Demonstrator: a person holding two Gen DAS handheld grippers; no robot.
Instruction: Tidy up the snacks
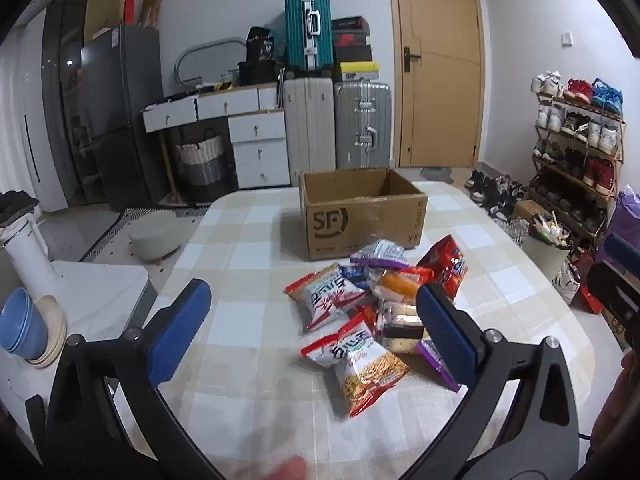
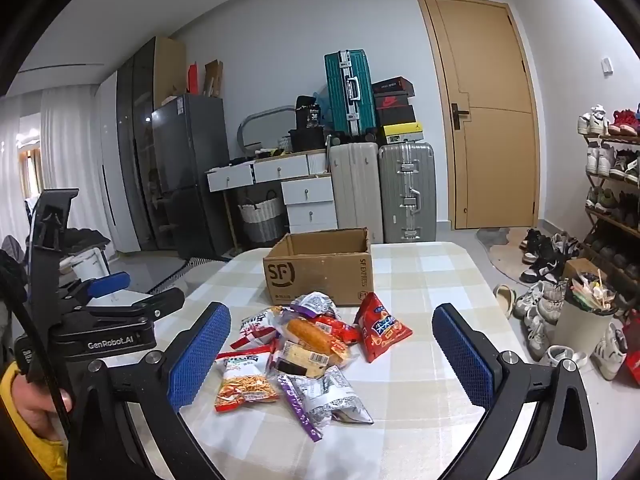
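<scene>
A pile of snack packets (image 1: 380, 300) lies on the checked tablecloth (image 1: 248, 280), in front of an open, empty-looking cardboard box (image 1: 360, 212) marked SF. The pile (image 2: 304, 344) and box (image 2: 320, 268) also show in the right wrist view. Red-and-white noodle snack bags (image 1: 360, 360), a red chip bag (image 2: 380, 328), an orange bread roll (image 2: 312, 336) and purple-edged silver packets (image 2: 324, 396) are among them. My left gripper (image 1: 316, 332) is open and empty, hovering over the near side of the pile. My right gripper (image 2: 330, 356) is open and empty, also above the pile.
The left gripper's body (image 2: 100, 320) shows at the left of the right wrist view. Stacked bowls (image 1: 28, 328) sit on a white stand to the left. A bin (image 2: 588, 312) and shoe rack (image 1: 576, 148) stand to the right. Suitcases (image 1: 336, 128) and drawers line the far wall.
</scene>
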